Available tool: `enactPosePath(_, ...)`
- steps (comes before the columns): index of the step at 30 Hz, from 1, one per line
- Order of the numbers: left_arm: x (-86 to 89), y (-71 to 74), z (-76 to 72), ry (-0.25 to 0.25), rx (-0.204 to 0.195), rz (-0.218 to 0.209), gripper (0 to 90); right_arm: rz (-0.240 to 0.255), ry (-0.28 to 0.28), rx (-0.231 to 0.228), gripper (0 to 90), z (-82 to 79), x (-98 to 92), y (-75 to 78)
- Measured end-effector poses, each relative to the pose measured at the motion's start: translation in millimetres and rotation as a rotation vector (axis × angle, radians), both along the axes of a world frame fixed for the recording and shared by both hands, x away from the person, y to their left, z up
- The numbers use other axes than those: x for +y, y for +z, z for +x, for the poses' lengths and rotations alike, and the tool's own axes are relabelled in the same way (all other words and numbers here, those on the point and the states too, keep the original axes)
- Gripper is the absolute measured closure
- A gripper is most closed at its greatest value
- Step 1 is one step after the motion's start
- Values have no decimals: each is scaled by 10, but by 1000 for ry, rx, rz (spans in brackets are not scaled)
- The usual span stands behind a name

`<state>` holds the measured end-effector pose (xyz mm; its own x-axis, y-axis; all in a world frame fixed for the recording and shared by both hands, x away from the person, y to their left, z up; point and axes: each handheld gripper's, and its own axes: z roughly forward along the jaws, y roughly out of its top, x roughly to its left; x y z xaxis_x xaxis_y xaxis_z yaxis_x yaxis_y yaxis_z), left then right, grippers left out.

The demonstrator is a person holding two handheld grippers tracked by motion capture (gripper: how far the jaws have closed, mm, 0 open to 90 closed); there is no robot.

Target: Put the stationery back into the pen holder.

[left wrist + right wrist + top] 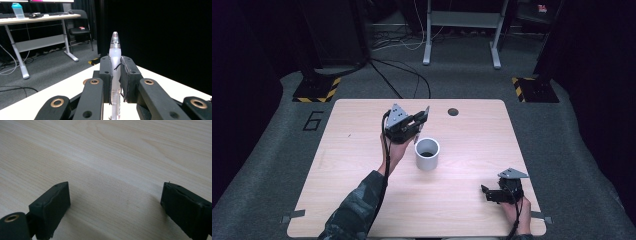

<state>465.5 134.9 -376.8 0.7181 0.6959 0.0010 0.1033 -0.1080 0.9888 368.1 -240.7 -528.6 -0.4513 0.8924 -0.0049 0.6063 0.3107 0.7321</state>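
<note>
With the left claw (115, 75) clamped on the frosted white plastic pen (115, 53), tip it upright over the white cylindrical cup (427, 153) at its four o'clock before letting go.

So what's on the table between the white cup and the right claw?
Nothing: in the high view, bare wooden tabletop runs from the white cup to the right claw, which stands open.

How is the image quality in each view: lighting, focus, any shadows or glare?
High view: table evenly lit, surroundings dark, cup slightly soft. Left gripper view: pen sharp in the left claw, black backdrop at right, desk beyond mildly soft. Right gripper view: wood grain bright, near jaws a bit blurred, soft shadow under the open right claw; no harsh glare.
</note>
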Motion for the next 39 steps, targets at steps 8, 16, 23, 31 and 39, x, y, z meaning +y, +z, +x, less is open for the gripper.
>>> enactPosePath(8, -89, -63, 25, 0, -8, -31, 805, 0, 0, 0, 84, 0, 0, 0)
enactPosePath(16, -172, -149, 72, 0, 2, -39, 805, 1, -2, 1, 86, -5, 4, 0)
enactPosePath(23, -231, -225, 100, -14, 28, -26, 805, 2, -2, 1, 86, -5, 4, 0)
enactPosePath(31, -275, -362, 134, -17, 58, -7, 805, 1, 2, -1, 88, -4, 2, 1)
enactPosePath(39, -287, -468, 156, -24, 82, 17, 805, 13, -6, 1, 89, -8, 10, 4)
